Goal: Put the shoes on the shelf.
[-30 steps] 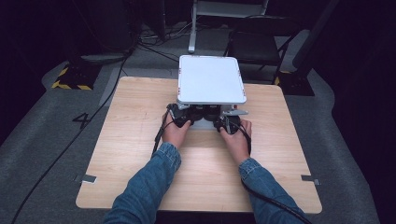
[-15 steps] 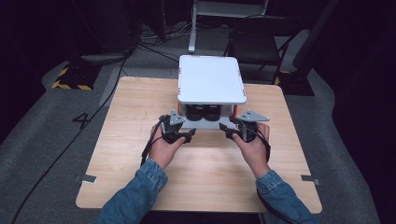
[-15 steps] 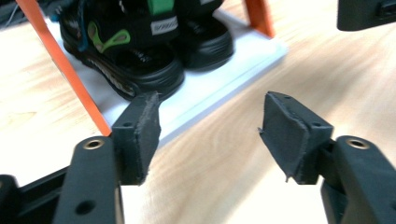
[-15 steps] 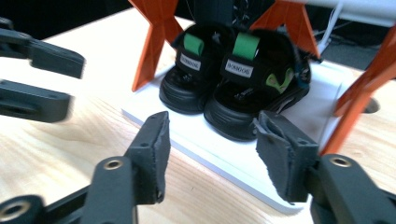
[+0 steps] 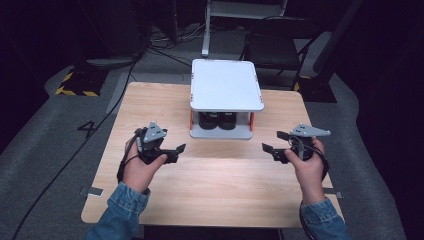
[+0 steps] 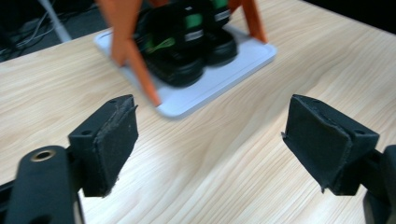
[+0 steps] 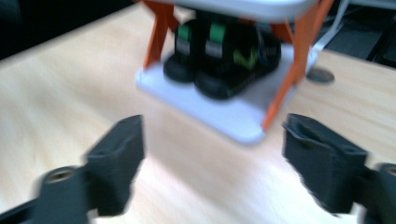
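Note:
A white two-tier rack (image 5: 226, 85) on orange legs stands at the far middle of the table. A pair of black shoes (image 5: 218, 120) with green tags sits on its lower tray (image 5: 220, 133). My left gripper (image 5: 177, 153) hovers left of the rack and nearer to me. Its jaws have just been opening and hold nothing. My right gripper (image 5: 272, 141) hovers to the rack's right, and its jaws have also just been opening, empty. From the left gripper (image 6: 210, 140) I see the shoes (image 6: 187, 46) ahead. The right gripper (image 7: 212, 154) view, blurred, shows the shoes (image 7: 219, 56) too.
The wooden table (image 5: 210, 190) has bare room on both sides of the rack and in front of it. Behind the table are a dark chair (image 5: 272, 50), floor cables (image 5: 165, 47) and a yellow-black striped base (image 5: 75, 91).
Both hands have drawn back from the rack's lower tier, moving apart and towards me while rising. Both pairs of jaws have gone from nearly shut to wide open.

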